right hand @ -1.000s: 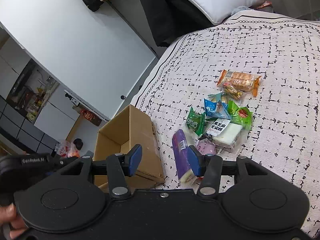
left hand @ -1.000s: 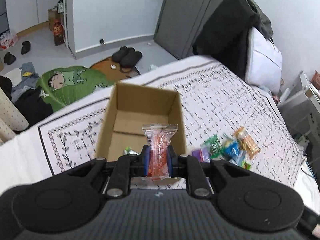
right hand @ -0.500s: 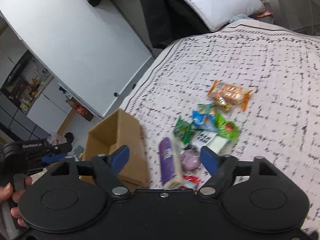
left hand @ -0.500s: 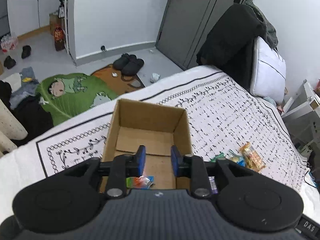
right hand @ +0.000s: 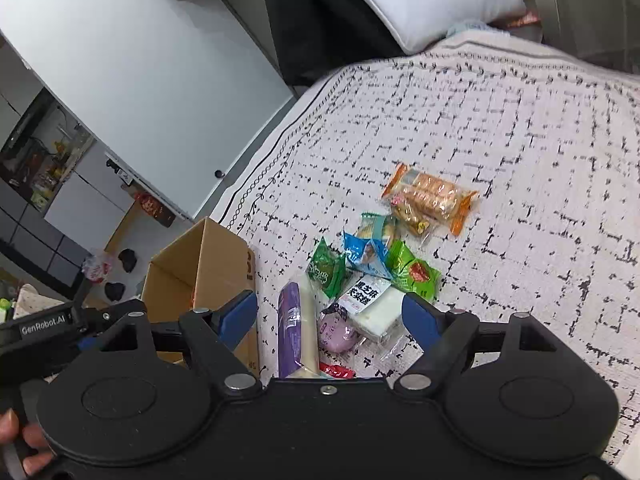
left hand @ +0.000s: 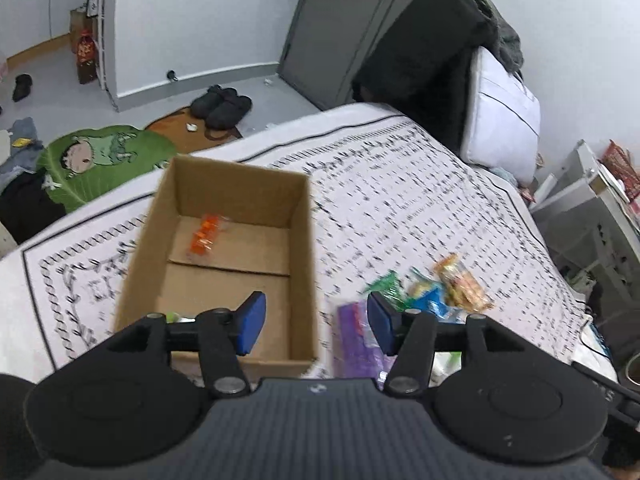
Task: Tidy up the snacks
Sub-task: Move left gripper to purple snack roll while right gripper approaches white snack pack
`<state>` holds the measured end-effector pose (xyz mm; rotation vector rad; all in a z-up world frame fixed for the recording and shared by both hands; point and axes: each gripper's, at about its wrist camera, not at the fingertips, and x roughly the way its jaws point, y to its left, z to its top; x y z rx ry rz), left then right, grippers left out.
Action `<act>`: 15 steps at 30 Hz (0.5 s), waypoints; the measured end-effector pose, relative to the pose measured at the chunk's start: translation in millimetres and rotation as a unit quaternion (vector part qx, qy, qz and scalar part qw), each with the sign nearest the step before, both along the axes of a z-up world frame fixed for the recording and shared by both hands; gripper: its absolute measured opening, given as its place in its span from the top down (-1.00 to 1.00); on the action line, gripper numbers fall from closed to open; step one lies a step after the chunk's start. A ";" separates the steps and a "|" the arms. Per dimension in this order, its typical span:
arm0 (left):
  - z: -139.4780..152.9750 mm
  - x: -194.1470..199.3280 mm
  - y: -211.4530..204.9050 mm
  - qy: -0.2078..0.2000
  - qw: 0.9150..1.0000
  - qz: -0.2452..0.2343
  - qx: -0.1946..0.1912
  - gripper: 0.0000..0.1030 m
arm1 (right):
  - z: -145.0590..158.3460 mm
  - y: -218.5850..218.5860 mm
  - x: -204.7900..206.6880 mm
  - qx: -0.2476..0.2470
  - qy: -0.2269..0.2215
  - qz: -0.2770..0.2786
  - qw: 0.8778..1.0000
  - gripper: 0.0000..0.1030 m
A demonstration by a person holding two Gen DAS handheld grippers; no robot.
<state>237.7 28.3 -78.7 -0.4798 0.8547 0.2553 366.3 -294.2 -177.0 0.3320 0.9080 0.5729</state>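
Cardboard box (left hand: 224, 248) is sitting on the bed (left hand: 420, 200) in my left wrist view, with an orange snack packet (left hand: 205, 236) lying inside. My left claw (left hand: 312, 322) is opening above the box's near right corner, gripping nothing.

My right claw (right hand: 330, 316) is standing wide and empty over the snack pile (right hand: 372, 272), just beside the box; a purple packet (right hand: 289, 330) is lying between its fingers, untouched.

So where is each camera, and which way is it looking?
Left wrist: sits on the left gripper, looking down past its opening, empty jaws into the box on the bed; no hand shows.
Right wrist: sits on the right gripper, looking down at the snack pile; a hand shows bottom left.
Shared: box, purple pack, snack pile, bed.
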 end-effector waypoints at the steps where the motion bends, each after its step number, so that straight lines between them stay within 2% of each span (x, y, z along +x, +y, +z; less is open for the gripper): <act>1: -1.0 0.7 -4.0 -0.001 1.000 -0.001 -0.006 -0.07 | -2.1 -1.5 3.5 0.007 0.009 0.002 1.000 -0.53; 10: -15.9 8.9 -47.8 -0.003 1.000 -0.011 -0.026 -0.07 | -33.6 -17.2 23.9 0.061 0.095 -0.032 0.993 -0.49; 15: -36.9 9.8 -66.2 0.016 0.999 0.005 -0.033 -0.06 | -49.1 -20.9 26.9 0.074 0.126 -0.047 0.988 -0.47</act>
